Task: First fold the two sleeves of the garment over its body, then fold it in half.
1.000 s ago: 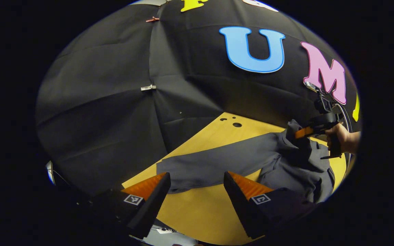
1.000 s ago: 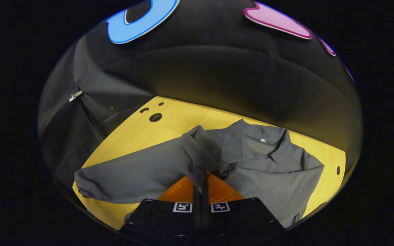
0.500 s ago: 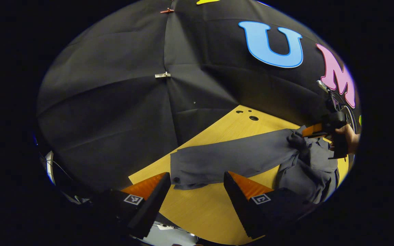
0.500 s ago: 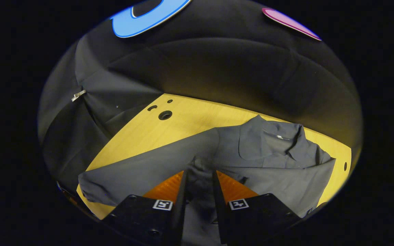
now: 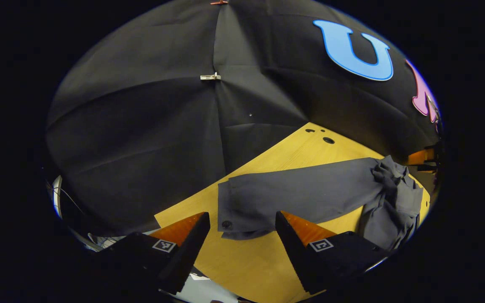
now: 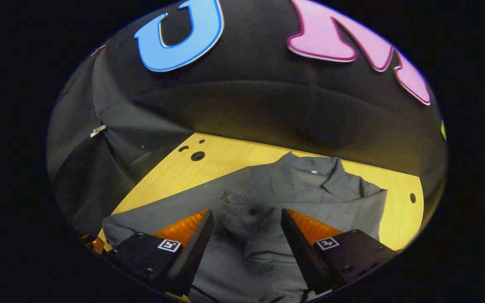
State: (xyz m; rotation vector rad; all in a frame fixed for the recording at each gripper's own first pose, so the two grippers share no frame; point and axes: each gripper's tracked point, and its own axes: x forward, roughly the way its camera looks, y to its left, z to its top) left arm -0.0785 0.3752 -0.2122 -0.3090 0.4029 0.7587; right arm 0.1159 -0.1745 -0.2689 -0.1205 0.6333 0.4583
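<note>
Grey shirt (image 6: 301,198) lies on the yellow tabletop (image 5: 246,261), one sleeve (image 5: 297,193) stretched out flat; your left gripper (image 5: 242,229) and right gripper (image 6: 246,227) hover with jaws apart, holding nothing.

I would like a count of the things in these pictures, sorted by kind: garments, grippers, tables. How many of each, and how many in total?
Garments: 1, the dark grey shirt
Grippers: 2, the left gripper and the right gripper, both with jaws apart
Tables: 1, the yellow wooden table
Total: 4
</note>
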